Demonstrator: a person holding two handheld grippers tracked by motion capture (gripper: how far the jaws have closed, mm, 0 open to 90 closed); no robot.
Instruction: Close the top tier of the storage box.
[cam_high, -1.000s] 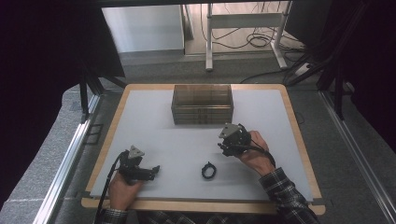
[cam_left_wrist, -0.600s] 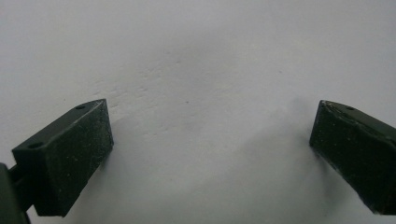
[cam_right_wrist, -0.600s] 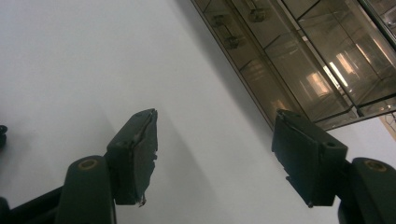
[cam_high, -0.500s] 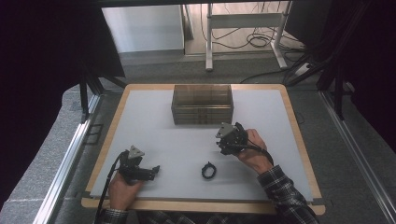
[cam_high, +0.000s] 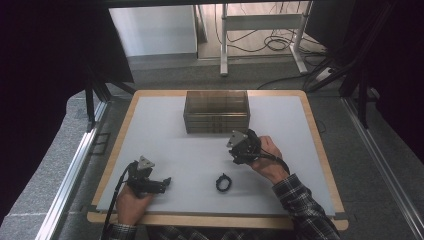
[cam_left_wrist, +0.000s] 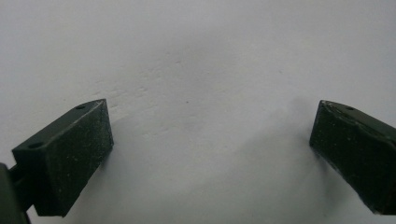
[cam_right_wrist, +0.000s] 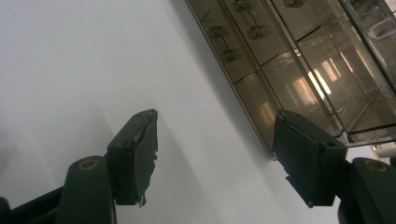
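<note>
R gripper (cam_high: 239, 149), jaws apart & empty, sits just in front of the clear drawer box (cam_high: 216, 111), prob. its target; L gripper (cam_high: 159, 184), also apart, is farther, nr table's (cam_high: 190, 150) front edge.

plaid sleeve (cam_high: 305, 210) — black hand-held gripper (cam_high: 239, 150)

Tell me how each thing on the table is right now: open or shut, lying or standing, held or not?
Left hand-held gripper: open, nothing between its jaws, low over the white table.
Right hand-held gripper: open, holding nothing, pointed toward the drawer box.
Clear drawer box: standing at the back of the table, drawers shut.
Small black ring: lying flat on the table, between the two grippers, not held.
</note>
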